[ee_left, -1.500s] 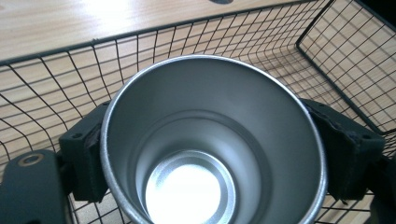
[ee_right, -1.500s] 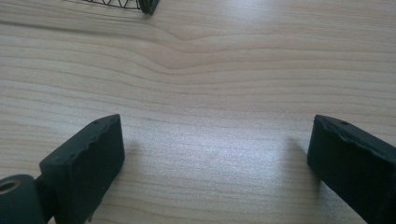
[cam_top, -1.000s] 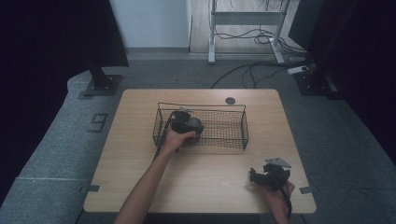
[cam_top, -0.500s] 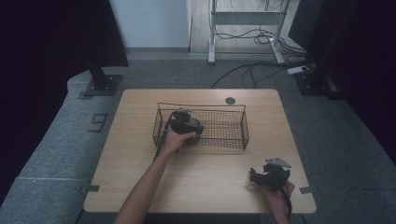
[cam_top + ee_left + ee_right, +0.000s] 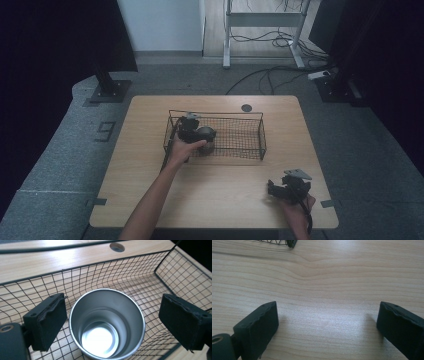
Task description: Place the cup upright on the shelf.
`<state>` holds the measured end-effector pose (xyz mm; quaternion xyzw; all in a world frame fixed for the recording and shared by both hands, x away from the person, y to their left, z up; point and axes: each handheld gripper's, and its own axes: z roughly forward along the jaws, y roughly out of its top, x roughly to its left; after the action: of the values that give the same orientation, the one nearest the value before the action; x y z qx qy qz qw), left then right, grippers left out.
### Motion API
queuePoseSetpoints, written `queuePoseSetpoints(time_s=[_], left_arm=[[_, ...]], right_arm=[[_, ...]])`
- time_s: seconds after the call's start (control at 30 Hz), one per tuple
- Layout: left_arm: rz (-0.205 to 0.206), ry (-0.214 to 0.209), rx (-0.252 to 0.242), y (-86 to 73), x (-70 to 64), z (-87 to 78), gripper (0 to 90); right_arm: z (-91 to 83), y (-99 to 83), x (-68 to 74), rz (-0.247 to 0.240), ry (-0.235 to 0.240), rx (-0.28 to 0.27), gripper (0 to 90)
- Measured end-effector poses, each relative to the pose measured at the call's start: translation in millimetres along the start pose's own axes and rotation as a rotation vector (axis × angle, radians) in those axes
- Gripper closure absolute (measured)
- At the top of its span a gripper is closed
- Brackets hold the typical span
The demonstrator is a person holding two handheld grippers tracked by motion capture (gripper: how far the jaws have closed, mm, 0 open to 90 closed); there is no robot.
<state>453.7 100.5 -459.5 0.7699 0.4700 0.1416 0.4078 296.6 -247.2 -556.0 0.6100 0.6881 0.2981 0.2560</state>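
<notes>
Steel cup [image 5: 107, 325] stands upright, mouth up, on the floor of the wire basket [image 5: 160, 272], toward the basket's left end in the high view. My left gripper [image 5: 112, 320] is over it with jaws spread wide, one pad on each side of the rim; the pads look clear of the metal, small gap on the left, bigger on the right.

Risks as I judge them:
- Cup is off-centre between the pads, so closing makes the left pad hit first and shoves or tips it before the right one arrives.
- Smooth round wall against flat pads: a light squeeze could let it slip or spin.
- Mesh wall is close behind; a jaw could snag the wire and drag the basket across the wooden table [image 5: 150, 150].

My right gripper [image 5: 325, 322] is well apart, near the table's front right corner, jaws wide, nothing between them, just above bare wood.
</notes>
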Motion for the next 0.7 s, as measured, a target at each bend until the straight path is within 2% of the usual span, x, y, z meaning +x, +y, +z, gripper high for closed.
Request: queuePoseSetpoints(time_s=[0.13, 0.37, 0.7], left_arm=[[0.008, -0.014, -0.041, -0.6, -0.4, -15.6, 8.4], [0.053, -0.03, -0.083, -7.5, -4.4, -41.2, 8.6], [0.079, -0.049, -0.099, -40.0, -6.6, -70.8, 8.7]], right_arm=[[-0.1, 0.0, 0.0, 0.0, 0.0, 0.002, 3.8], [-0.1, 0.1, 0.2, 0.003, 0.0, 0.001, 3.8], [-0.1, 0.2, 0.3, 0.004, 0.0, 0.001, 3.8]])
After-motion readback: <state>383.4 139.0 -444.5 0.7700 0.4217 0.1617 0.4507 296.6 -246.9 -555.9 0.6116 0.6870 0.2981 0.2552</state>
